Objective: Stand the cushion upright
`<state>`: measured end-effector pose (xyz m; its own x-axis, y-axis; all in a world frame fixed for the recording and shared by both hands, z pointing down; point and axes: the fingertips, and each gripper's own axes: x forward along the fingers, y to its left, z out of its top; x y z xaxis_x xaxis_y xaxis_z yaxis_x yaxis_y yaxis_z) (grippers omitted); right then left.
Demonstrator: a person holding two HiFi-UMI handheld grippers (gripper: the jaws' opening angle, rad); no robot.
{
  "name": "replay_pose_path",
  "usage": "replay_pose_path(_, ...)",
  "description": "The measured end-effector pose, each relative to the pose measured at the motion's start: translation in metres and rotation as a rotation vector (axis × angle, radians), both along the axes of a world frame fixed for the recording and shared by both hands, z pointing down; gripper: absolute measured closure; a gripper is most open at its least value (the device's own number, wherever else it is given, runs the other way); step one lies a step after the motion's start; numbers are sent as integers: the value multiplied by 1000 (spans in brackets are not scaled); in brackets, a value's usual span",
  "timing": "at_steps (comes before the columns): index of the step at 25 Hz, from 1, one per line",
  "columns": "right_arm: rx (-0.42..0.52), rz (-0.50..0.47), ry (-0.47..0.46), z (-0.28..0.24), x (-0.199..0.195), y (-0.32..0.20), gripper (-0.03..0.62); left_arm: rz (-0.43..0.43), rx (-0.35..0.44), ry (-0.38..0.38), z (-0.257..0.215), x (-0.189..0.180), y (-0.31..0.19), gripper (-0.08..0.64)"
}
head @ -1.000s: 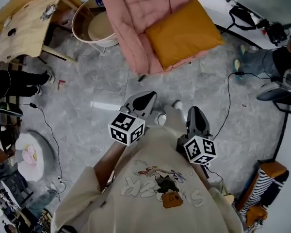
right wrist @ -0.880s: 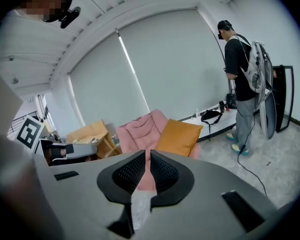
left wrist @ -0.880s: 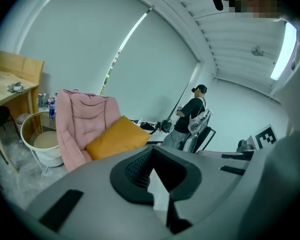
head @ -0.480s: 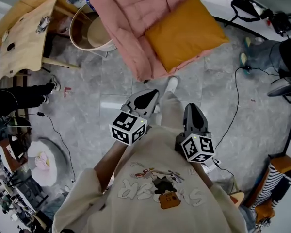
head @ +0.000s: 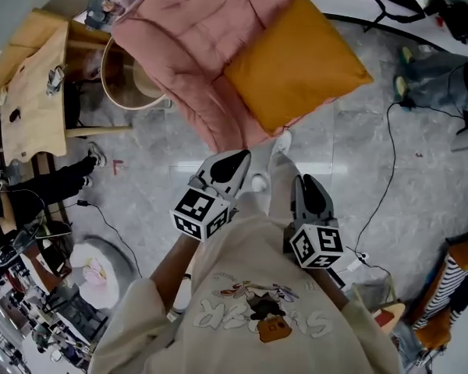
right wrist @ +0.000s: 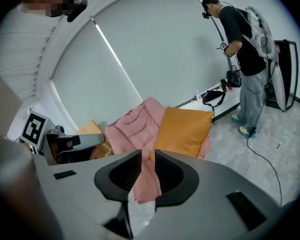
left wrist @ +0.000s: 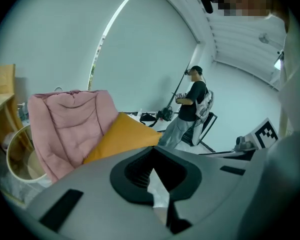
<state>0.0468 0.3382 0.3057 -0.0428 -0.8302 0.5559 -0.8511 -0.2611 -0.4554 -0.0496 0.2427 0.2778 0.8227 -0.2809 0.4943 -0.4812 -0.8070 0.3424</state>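
The orange cushion (head: 296, 61) lies flat, tilted back on the seat of a pink padded chair (head: 191, 45). It also shows in the left gripper view (left wrist: 121, 138) and the right gripper view (right wrist: 182, 130). Both grippers hang side by side above the floor, short of the chair's front edge and apart from the cushion. My left gripper (head: 235, 160) (left wrist: 153, 156) is shut with nothing in it. My right gripper (head: 306, 182) (right wrist: 148, 159) points at the chair. Its jaws are opening to a narrow gap with nothing between them.
A wooden table (head: 33, 76) and a round tub (head: 129, 72) stand left of the chair. Cables (head: 378, 185) trail over the grey floor at right. A person (right wrist: 245, 49) stands beyond the chair by the wall. The wearer's shoe (head: 281, 141) is near the chair's front.
The wearer has stepped toward the chair, so the chair and cushion are nearer. Both grippers came forward with the body and now sit close to the chair's front edge.
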Motion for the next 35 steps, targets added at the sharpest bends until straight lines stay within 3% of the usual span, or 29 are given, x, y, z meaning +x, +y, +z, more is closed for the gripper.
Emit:
replay_pose_path(6,-58,2,-58,26,41,-64,468,37,-71,-46,33,50,-67,555)
replay_pose_path(10,-97,-1,-121,51,76,-77,428,43,-106,-78,49,84,-78,555)
replay_pose_path(16,-133,10,-170,71,92,-113,367,-27,-254,-79,70,91,-108,555)
replay_pose_path(25,-152,-39,-304,101,79,-131,261,-41,-179,-127,84,104,-143,554)
replay_pose_path(29,-168,17,-278,121,82,-142,250,-14,-206,-127,102,101,-155,549)
replay_pose_path(32,-173,71,-268,140,87,-147,244,34,-210,-140,120,102,-160,475)
replay_pose_path(35,-182,127,-290,162,87,-144,244,72,-216,-142,141,101,-162,471)
